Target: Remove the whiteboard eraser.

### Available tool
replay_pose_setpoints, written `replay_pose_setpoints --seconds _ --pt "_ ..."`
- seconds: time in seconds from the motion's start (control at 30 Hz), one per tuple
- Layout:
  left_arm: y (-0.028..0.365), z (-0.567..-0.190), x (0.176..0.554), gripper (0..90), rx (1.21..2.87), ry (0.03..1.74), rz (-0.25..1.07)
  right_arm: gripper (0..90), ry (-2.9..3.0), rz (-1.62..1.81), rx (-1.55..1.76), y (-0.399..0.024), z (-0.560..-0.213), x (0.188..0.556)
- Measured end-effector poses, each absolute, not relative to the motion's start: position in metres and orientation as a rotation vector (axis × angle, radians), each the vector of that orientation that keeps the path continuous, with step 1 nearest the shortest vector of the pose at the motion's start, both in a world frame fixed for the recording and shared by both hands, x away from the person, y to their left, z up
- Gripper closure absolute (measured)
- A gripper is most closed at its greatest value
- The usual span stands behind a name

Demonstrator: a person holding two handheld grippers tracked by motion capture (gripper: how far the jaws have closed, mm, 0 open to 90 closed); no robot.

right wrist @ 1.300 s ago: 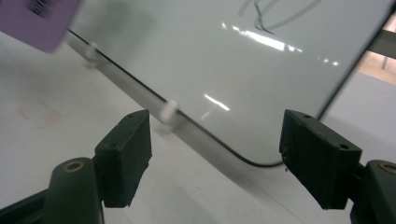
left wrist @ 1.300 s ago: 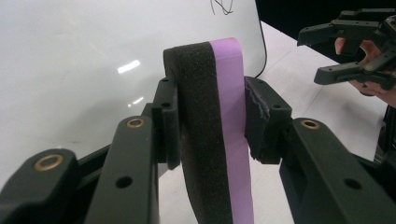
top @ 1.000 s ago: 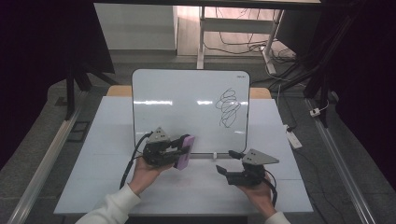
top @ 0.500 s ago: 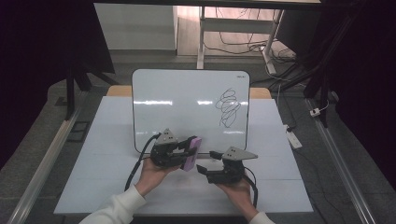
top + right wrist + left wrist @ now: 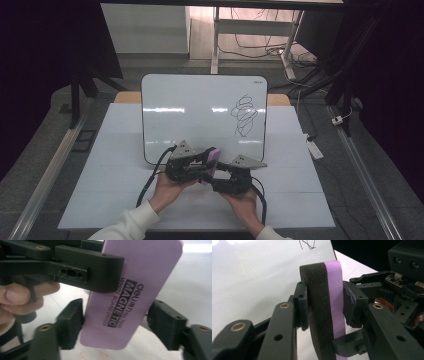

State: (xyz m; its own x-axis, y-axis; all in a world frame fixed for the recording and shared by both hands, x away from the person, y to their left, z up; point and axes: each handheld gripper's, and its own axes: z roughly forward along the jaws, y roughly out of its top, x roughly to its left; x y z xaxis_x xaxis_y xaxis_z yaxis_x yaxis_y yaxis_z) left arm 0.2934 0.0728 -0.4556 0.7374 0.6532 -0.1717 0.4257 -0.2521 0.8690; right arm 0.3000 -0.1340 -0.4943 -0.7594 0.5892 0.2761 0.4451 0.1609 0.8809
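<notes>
— What sort of place is this?
— A lab or test room, set up for recording. The white table (image 5: 125,200) stands alone on grey carpet, with dark curtains to either side of it.
— Anything else?
— Loose cables (image 5: 260,45) lie on the floor beyond the table, by a white desk leg (image 5: 215,40). A power strip (image 5: 314,147) sits just right of the table, and metal rails (image 5: 45,185) flank it.

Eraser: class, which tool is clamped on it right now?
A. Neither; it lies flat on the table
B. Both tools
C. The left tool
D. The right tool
C. In the left gripper view the left tool has both jaws pressed against the eraser, foam side and purple side; in the right gripper view the right tool stands open around its lower end, the right-hand jaw clearly apart from it.
</notes>
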Motion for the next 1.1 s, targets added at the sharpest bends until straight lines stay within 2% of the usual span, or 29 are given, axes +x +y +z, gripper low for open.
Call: replay_pose_setpoints --seconds 0.07,0.37,0.4,0.43,0.5,0.53,0.67,1.1 --pt "0.073 -0.456 0.293 59.4 1.887 0.832 0.277 35.1 2.275 1.656 1.035 -0.135 -0.493 0.299" --pt "0.077 -0.456 0.291 58.0 1.869 0.833 0.259 38.7 2.265 1.582 0.965 -0.138 -0.487 0.297" --pt "0.077 -0.456 0.291 52.8 1.866 0.833 0.259 39.0 2.265 1.554 0.939 -0.138 -0.485 0.296" --pt "0.078 -0.456 0.291 52.8 1.865 0.835 0.255 39.0 2.265 1.554 0.939 -0.138 -0.485 0.296" --pt "0.082 -0.454 0.291 40.9 1.865 0.847 0.249 39.1 2.266 1.528 0.915 -0.140 -0.483 0.296" --pt "0.086 -0.453 0.291 38.1 1.856 0.852 0.251 39.1 2.266 1.519 0.899 -0.142 -0.482 0.296" --pt "0.108 -0.446 0.285 31.9 1.837 0.861 0.251 39.2 2.258 1.512 0.881 -0.153 -0.479 0.299" --pt "0.201 -0.475 0.246 31.0 1.885 1.060 0.339 39.6 2.199 1.451 0.890 -0.191 -0.469 0.314"
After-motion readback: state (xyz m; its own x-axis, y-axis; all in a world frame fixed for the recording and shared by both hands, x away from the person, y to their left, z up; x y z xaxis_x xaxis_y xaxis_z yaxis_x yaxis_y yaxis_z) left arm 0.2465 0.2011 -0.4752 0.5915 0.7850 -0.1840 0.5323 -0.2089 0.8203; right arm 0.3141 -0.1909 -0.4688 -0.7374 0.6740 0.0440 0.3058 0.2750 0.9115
